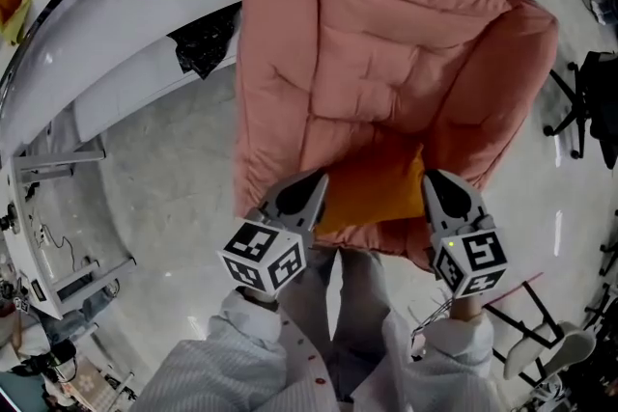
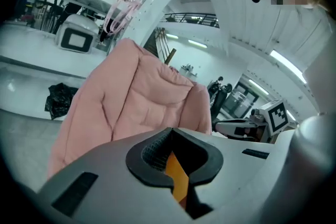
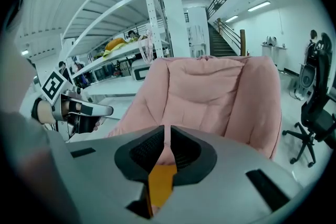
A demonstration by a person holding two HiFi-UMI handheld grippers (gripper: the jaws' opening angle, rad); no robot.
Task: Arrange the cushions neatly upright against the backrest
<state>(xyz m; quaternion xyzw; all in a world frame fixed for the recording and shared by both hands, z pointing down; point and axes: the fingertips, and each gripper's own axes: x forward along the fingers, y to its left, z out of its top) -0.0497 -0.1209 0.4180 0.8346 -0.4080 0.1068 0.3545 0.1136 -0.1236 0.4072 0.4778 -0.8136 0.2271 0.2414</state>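
Here, plain orange cushion (image 1: 372, 193), apparently square

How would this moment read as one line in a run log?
left gripper: shut on cushion | right gripper: shut on cushion | cushion: over chair seat

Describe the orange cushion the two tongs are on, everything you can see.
The orange cushion looks like plain, soft fabric with no visible pattern. It sits low in the hollow of the pink padded chair, and the chair's front rim covers its lower edge. The left tongs are shut on its left edge and the right tongs on its right edge. Orange shows between both pairs of jaws.
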